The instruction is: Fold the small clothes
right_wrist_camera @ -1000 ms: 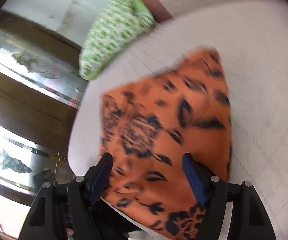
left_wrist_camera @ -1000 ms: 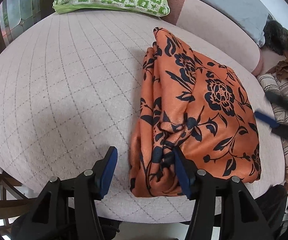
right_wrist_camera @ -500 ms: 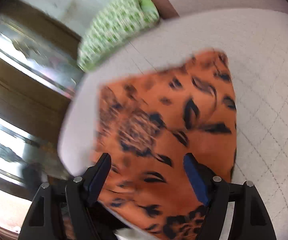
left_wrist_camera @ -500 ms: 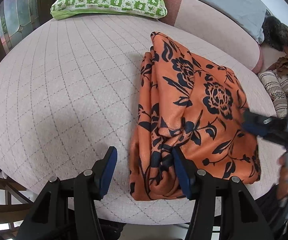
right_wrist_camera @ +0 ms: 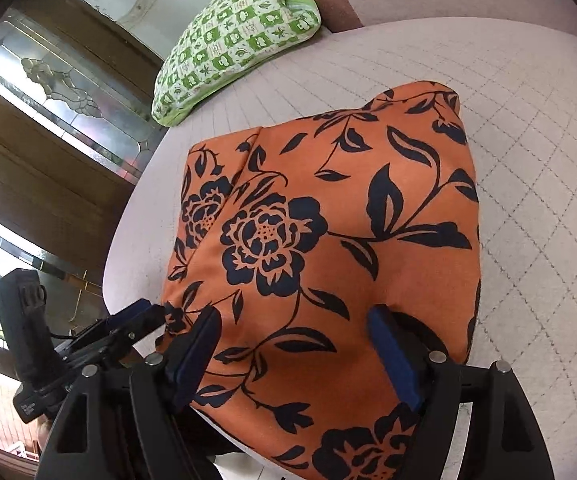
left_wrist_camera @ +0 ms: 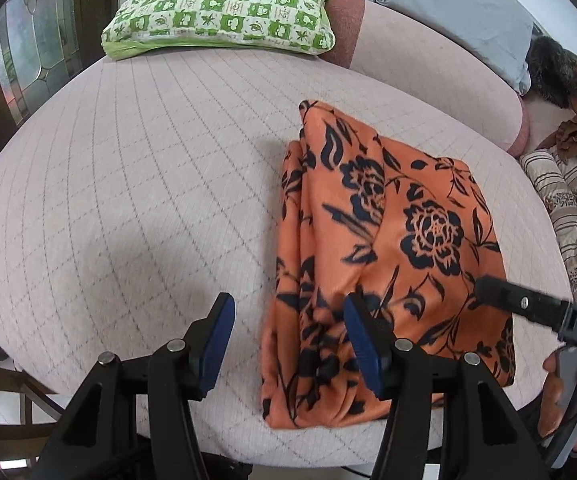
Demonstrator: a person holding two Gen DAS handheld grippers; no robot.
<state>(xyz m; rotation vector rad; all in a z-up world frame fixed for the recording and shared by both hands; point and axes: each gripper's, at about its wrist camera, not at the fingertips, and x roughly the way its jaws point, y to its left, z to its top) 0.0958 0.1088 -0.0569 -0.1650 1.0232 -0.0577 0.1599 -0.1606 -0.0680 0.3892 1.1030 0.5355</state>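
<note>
Over orange garment (right_wrist_camera: 328,220) | right gripper (right_wrist_camera: 292,344) lower, opening | nothing gripped

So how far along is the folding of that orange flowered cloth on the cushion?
Mostly done: the orange cloth lies folded into a compact stack on the quilted cushion. Nothing is gripped; the left tongs and right tongs hover open over its near edge. Left: tidying the bunched layers on its left side.

Both wrist views look steeply down, close, sharing the orange cloth (left_wrist_camera: 392,248).
</note>
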